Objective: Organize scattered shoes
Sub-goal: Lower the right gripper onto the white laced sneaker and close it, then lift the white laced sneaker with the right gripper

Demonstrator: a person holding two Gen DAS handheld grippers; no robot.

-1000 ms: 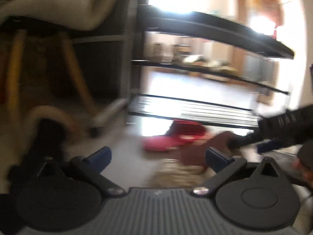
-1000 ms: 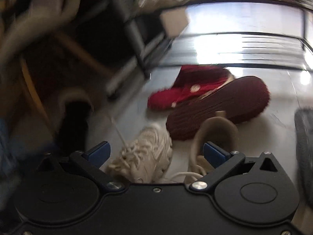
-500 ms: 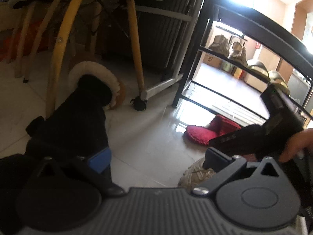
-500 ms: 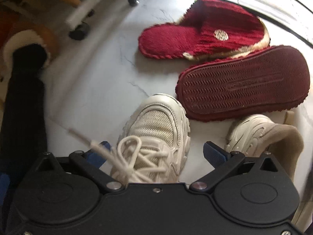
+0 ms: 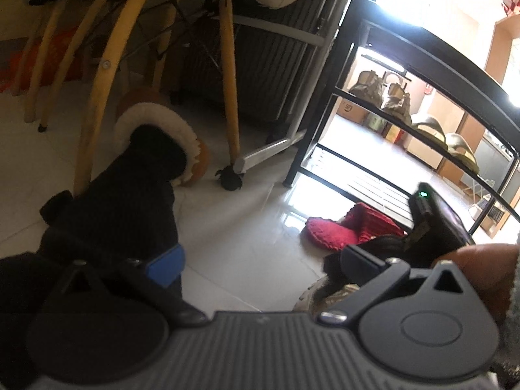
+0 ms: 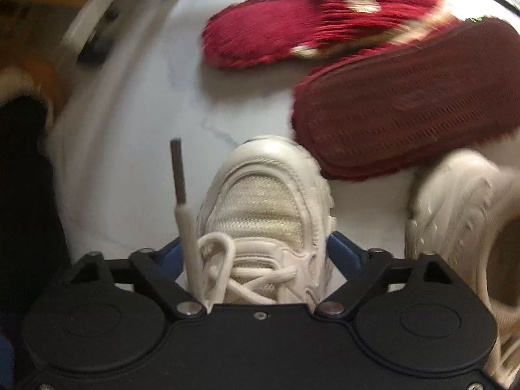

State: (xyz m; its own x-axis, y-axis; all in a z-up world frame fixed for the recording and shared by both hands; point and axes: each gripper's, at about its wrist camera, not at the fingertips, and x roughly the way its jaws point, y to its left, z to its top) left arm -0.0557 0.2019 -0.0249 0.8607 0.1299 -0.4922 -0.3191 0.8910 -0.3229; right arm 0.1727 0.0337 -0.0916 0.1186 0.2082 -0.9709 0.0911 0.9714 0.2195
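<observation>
In the right wrist view a cream laced sneaker (image 6: 263, 214) lies on the white floor between the fingers of my right gripper (image 6: 260, 253), which straddles it at the laces, still open. Its mate (image 6: 461, 214) lies on its side to the right. One red slipper (image 6: 292, 22) lies upright, the other (image 6: 406, 107) sole up. In the left wrist view my left gripper (image 5: 256, 266) is open and empty above the floor. A black boot with a fleece cuff (image 5: 130, 191) lies by its left finger. The red slipper (image 5: 341, 230) lies beyond.
A black shoe rack (image 5: 406, 110) stands at the right with tan shoes (image 5: 380, 94) on a shelf. Chairs with wooden legs (image 5: 227, 74) and a caster foot (image 5: 230, 178) stand behind the boot. The hand holding the right gripper (image 5: 455, 243) is at the right.
My right gripper has dropped down and forward over the cream sneaker, which now fills the space between its fingers. My left gripper has barely shifted in the last half second.
</observation>
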